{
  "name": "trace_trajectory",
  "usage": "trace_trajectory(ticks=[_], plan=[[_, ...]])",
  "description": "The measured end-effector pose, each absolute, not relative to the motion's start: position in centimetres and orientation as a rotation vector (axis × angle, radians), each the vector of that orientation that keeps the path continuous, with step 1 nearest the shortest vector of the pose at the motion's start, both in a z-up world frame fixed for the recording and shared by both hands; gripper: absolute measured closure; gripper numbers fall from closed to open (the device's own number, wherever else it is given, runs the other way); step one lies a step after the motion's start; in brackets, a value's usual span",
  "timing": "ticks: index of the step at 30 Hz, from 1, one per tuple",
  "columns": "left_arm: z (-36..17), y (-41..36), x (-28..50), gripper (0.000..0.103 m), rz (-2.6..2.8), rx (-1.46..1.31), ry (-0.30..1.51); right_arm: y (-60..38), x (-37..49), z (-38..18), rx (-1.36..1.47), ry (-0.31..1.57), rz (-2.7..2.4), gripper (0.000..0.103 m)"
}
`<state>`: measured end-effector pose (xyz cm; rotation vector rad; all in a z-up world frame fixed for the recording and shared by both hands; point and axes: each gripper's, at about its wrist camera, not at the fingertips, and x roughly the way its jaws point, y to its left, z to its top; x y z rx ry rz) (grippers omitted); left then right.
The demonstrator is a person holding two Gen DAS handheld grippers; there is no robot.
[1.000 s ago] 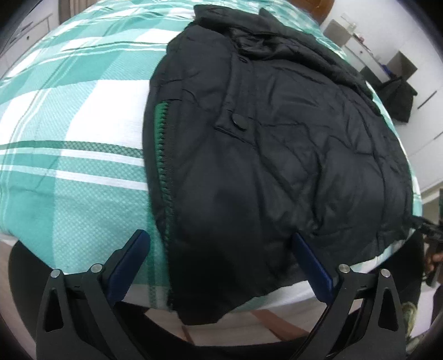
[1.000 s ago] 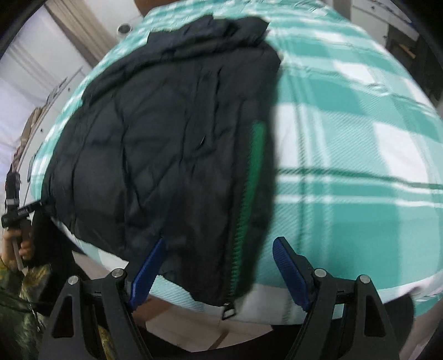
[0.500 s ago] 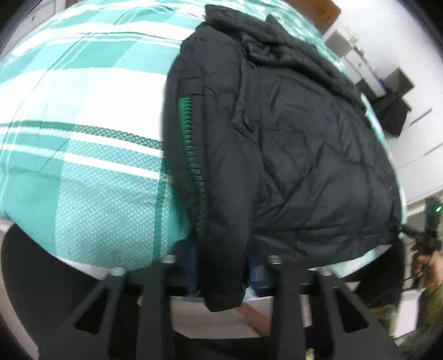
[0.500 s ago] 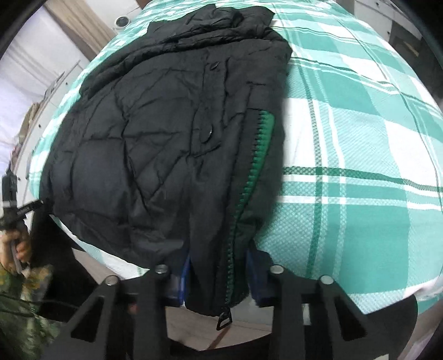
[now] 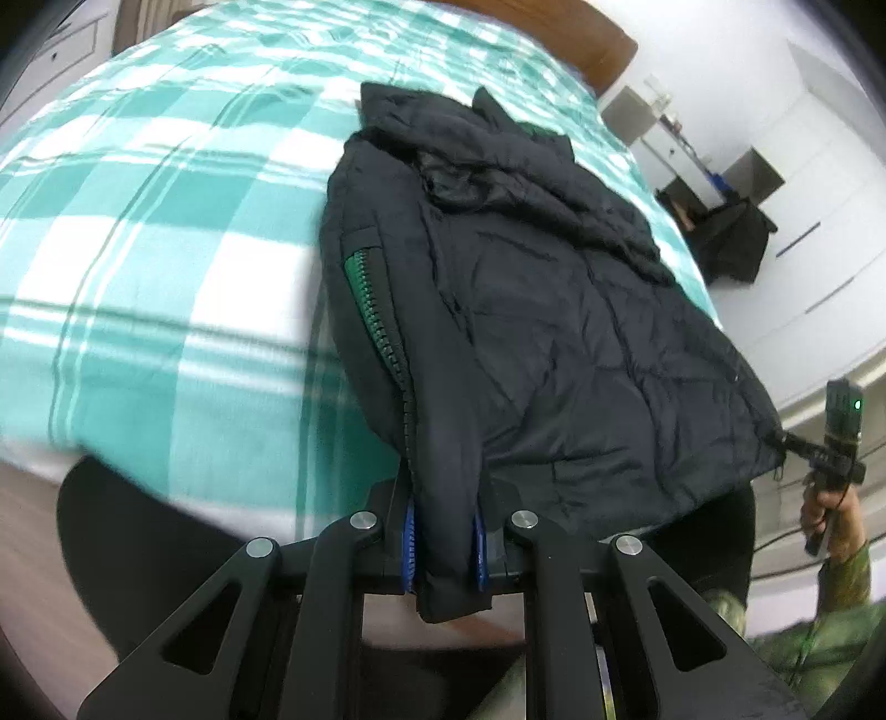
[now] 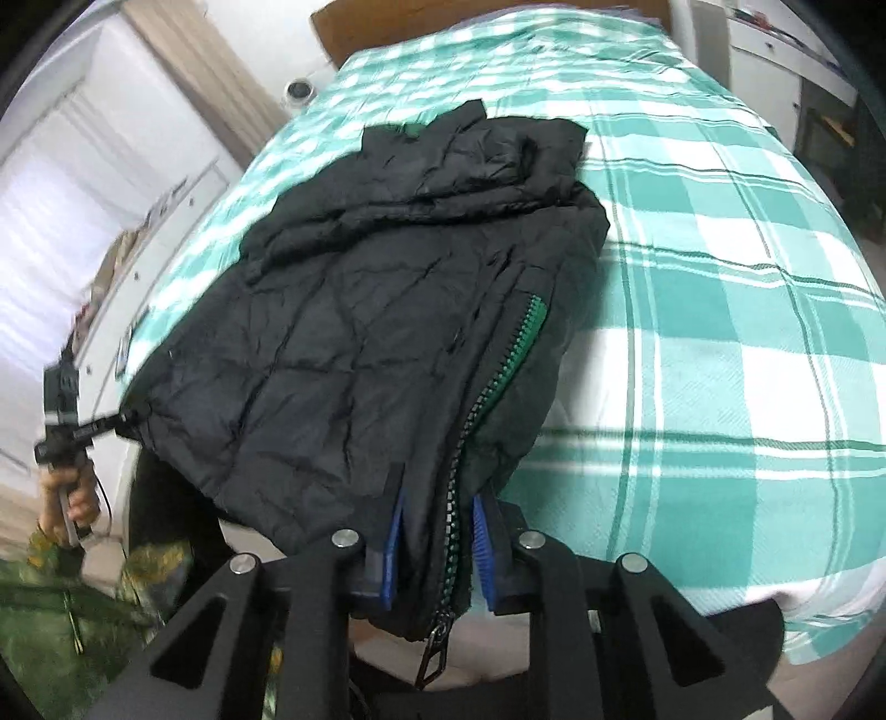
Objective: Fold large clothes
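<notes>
Clamping my left gripper (image 5: 446, 545) on the black jacket's (image 5: 554, 310) near hem, I see my right gripper (image 6: 437, 554) pinched on the hem corner by the green zipper (image 6: 498, 365). Beyond, the jacket lies spread on the teal checked bedspread (image 6: 720, 310), collar toward the wooden headboard (image 5: 559, 27).

Bed: teal-and-white plaid cover (image 5: 166, 249) spread across most of both views.
Headboard: brown wood (image 5: 559, 27) at the far end of the bed.
Walls: white (image 5: 720, 55).
Far right, left wrist view: white cabinets (image 5: 819, 266), a grey box (image 5: 756, 171), a dark bag (image 5: 731, 238) on the floor.
Left side, right wrist view: beige curtain (image 6: 205, 83), bright window (image 6: 50, 210), white dresser (image 6: 166, 199).
Floor: pale wood (image 5: 27, 526), near left.
</notes>
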<state>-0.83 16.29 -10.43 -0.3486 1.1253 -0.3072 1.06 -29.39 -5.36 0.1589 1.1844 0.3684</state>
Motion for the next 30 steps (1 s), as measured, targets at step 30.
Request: trace_trajectory(ticks=[30], plan=[[-7.3, 16.6, 24.4, 0.058, -0.309, -0.529, 1.097, -36.1, 23.6, -13.1, 1.042, 0.989, 0.316, 0.067]])
